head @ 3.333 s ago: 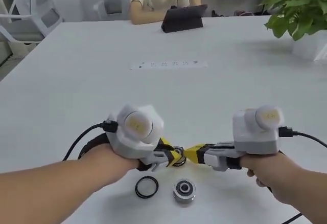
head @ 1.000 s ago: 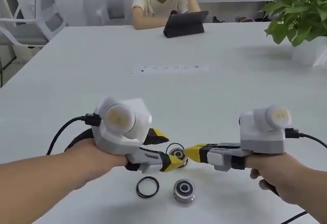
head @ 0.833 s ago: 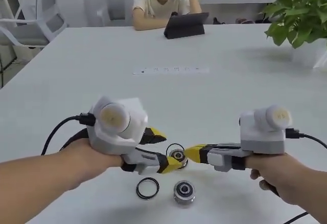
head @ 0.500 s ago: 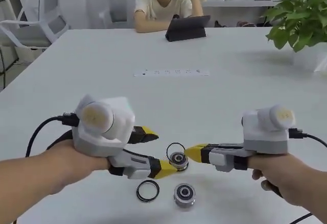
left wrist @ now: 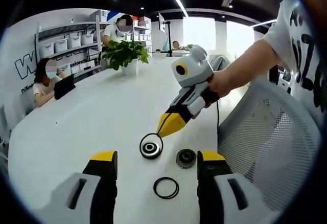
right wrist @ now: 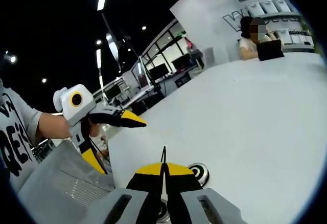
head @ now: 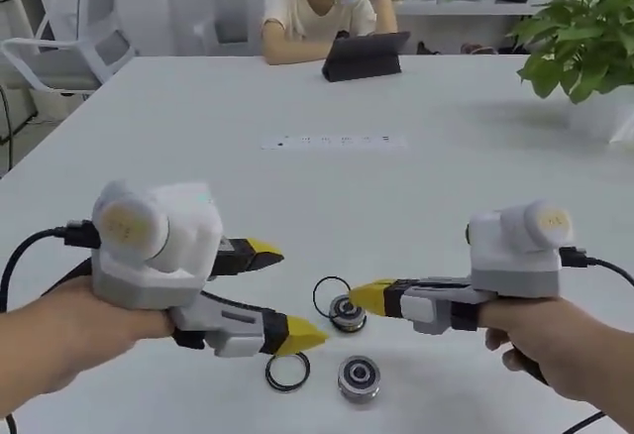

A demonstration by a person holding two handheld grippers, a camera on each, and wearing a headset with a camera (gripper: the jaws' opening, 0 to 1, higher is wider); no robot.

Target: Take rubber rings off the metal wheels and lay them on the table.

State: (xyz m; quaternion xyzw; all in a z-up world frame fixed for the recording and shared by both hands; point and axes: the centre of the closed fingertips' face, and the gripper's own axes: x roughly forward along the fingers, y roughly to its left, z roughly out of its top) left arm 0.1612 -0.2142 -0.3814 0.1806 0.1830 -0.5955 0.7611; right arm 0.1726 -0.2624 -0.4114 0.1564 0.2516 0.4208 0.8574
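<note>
My right gripper (head: 359, 297) is shut on a thin black rubber ring (head: 328, 294), which stands on edge against a metal wheel (head: 347, 313) on the white table (head: 327, 196). I cannot tell whether the ring is free of that wheel. The left gripper view shows the same ring (left wrist: 152, 143) circling the wheel (left wrist: 150, 149) under the right gripper's yellow tips. My left gripper (head: 282, 292) hangs open to the left, apart from the wheel, with nothing between its jaws. A second wheel (head: 358, 376) and a loose ring (head: 287, 372) lie nearer me. In the right gripper view a wheel (right wrist: 198, 171) sits beside my right gripper (right wrist: 163, 169).
A potted plant (head: 584, 28) stands at the table's far right. A person sits at the far end behind a dark tablet (head: 363, 55). A white strip (head: 333, 142) lies mid-table. Cables trail from both grippers. A mesh chair (left wrist: 276, 132) is close behind me.
My left gripper has let go of the wheel, opened and drawn back to the left. The right gripper has kept its hold on the ring. The wheel now rests on the table.
</note>
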